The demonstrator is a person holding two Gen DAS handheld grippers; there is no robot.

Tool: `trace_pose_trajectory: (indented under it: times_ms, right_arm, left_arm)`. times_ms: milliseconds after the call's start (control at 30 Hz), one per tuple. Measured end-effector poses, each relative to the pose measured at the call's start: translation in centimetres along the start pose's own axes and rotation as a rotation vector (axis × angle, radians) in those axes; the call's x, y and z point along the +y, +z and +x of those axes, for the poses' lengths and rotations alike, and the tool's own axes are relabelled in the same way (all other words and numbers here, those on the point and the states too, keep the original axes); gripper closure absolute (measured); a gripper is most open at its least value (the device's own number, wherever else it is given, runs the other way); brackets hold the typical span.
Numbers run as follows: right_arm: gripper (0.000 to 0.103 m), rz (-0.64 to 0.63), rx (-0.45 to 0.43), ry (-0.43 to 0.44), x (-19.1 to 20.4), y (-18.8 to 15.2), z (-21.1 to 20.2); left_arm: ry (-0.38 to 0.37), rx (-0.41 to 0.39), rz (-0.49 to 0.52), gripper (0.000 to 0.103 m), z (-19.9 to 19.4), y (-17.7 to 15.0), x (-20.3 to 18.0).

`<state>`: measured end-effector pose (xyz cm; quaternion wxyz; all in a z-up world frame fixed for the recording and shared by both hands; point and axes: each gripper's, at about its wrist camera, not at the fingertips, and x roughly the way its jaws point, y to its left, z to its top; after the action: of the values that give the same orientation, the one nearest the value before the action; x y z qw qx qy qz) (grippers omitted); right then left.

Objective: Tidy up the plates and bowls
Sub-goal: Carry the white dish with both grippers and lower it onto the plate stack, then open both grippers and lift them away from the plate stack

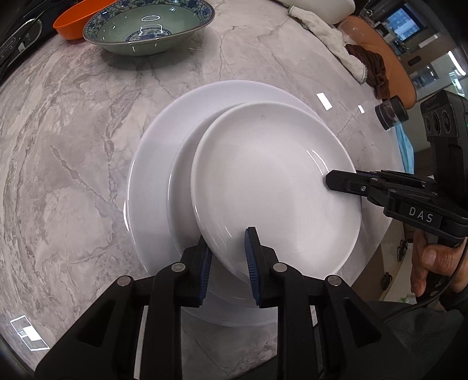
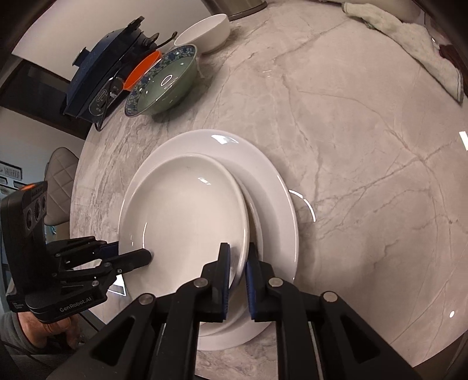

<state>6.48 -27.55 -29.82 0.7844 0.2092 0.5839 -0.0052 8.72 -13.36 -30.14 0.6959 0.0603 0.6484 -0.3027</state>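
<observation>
Small white plate (image 1: 272,187) sits tilted on the large white plate (image 1: 158,163), off-centre toward 3 o'clock in left wrist view, mid-counter (image 1: 73,146). Left gripper (image 1: 228,257): jaws nearly closed, pinching its rim at 6 o'clock. Right gripper (image 2: 237,274): jaws nearly closed on the rim at 3 o'clock. Both equally near. Round, so no long axis; faces up. Next, I'd judge: shift toward 9 o'clock to centre. Patterned bowl (image 1: 149,26) & orange bowl (image 1: 76,20) wait at 11 o'clock.
</observation>
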Motion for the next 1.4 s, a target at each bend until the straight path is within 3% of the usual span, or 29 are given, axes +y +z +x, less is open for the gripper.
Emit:
trace_pose_trajectory:
  times_ms: [300,433,467,867,1000,1067,1167,1200,1300,1333,1367,1400]
  right_arm:
    - [0.087,-0.038,-0.02,-0.116,1.6,-0.7,0.0]
    - [0.081,-0.032,-0.026,-0.139,2.2,-1.0,0.0]
    - [0.077,-0.033,-0.028,-0.145,2.5,-1.1,0.0]
    - [0.064,0.023,-0.063,-0.135,3.0,-2.1,-0.4]
    - [0.064,0.021,-0.058,-0.15,3.3,-2.2,-0.3]
    - [0.062,0.044,-0.061,-0.147,3.2,-2.3,-0.9]
    - [0.042,0.092,-0.118,-0.138,2.8,-2.3,-3.1]
    - [0.039,0.108,-0.141,-0.138,2.5,-2.2,-3.9]
    - [0.037,0.214,-0.199,-0.041,1.1,-2.3,-6.7]
    - [0.035,0.259,-0.223,0.015,0.7,-2.6,-7.7]
    - [0.027,0.295,-0.253,0.068,0.5,-3.1,-8.8]
    - [0.016,0.321,-0.289,0.11,0.6,-3.8,-9.8]
  left_arm:
    - [-0.052,-0.021,0.046,0.075,-0.7,0.1,0.7]
    - [-0.101,-0.034,0.079,0.045,-1.0,0.1,0.3]
    - [-0.116,-0.034,0.082,0.043,-1.1,0.1,0.3]
    - [-0.292,-0.102,-0.015,0.037,-3.5,-0.9,3.4]
    - [-0.311,-0.118,-0.039,0.037,-4.1,-1.3,4.4]
    - [-0.337,-0.146,-0.08,0.036,-5.0,-1.5,5.3]
    - [-0.391,-0.226,-0.16,0.033,-7.3,-1.7,7.5]
    - [-0.402,-0.253,-0.188,0.033,-8.1,-1.7,8.3]
    - [-0.446,-0.308,-0.381,0.03,-10.2,-2.1,11.4]
    - [-0.513,-0.32,-0.46,0.029,-10.5,-2.8,12.6]
    - [-0.61,-0.352,-0.503,0.028,-10.8,-3.6,13.4]
    - [-0.644,-0.383,-0.508,0.028,-11.4,-4.4,13.7]
